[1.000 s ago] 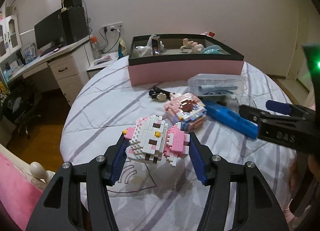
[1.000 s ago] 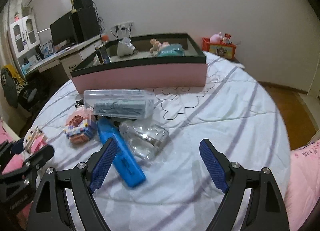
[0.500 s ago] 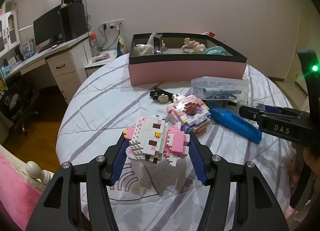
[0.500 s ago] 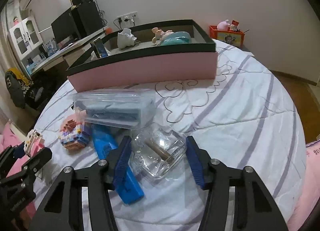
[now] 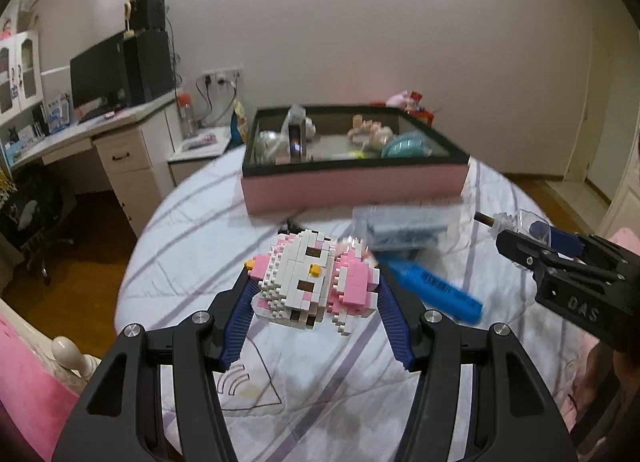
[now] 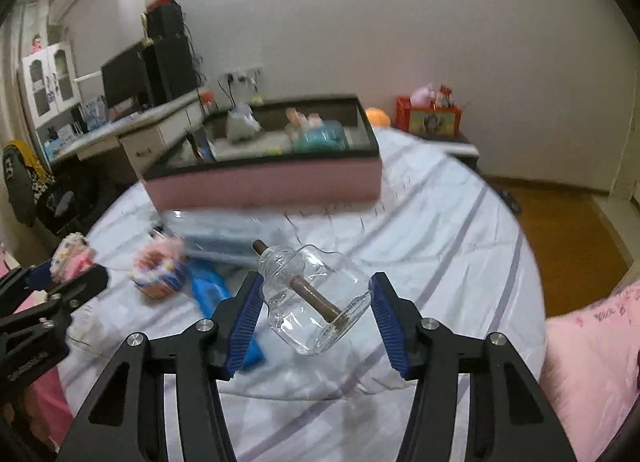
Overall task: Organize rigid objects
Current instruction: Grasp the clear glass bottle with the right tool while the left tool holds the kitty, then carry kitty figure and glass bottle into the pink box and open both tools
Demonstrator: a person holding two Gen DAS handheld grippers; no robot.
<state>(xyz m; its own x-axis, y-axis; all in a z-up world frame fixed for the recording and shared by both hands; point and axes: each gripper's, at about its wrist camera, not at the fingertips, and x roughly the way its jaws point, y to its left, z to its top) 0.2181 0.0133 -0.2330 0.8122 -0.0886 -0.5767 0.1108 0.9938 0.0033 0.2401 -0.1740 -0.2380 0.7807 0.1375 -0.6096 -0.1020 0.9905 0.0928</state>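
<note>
— What carries it all?
— A round bed point(image 6: 448, 222), covered in a white sheet with pale purple stripes and a few line drawings.

— What sits farthest back on it?
— A long pink box point(image 5: 354, 184) with a dark rim, holding small toys.

— And in front of the box?
— A clear plastic case point(image 6: 228, 236), just beside the box's front wall. Nearer lies a blue bar-shaped thing point(image 5: 434, 288), angled across the sheet, close to the case.

— Anything else on the sheet?
— A small pink and white brick model point(image 6: 159, 272), near the blue thing's far end. Whether they touch is unclear through the blur.
</note>
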